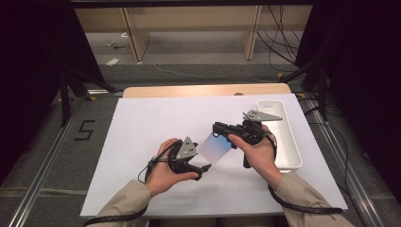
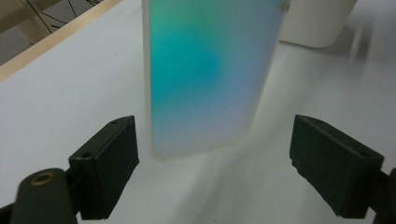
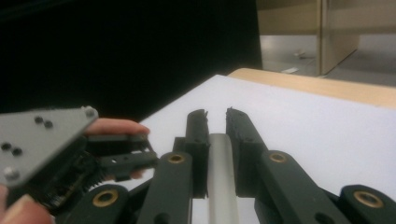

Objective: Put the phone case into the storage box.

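A thin, flat card [image 1: 215, 149] with a blue-green sheen hangs tilted over the white table top [image 1: 142, 137]. My right gripper [image 1: 217, 128] is shut on its upper end; in the right gripper view the jaws [image 3: 216, 116] pinch the card's pale edge [image 3: 219, 163] between them. My left gripper [image 1: 204, 169] sits just below and to the left, open. In the left gripper view the card [image 2: 210, 74] hangs upright with its lower end between the wide-set jaws [image 2: 212, 125], touching neither pad [image 2: 112, 158]. The left gripper [image 3: 135, 154] also appears low left in the right gripper view.
A long white tray [image 1: 283, 137] lies along the table's right side, just behind my right hand; its wall [image 2: 317, 23] shows beyond the card. The wooden table edge [image 1: 203, 90] runs along the far side. Shelving and cables stand on the floor beyond.
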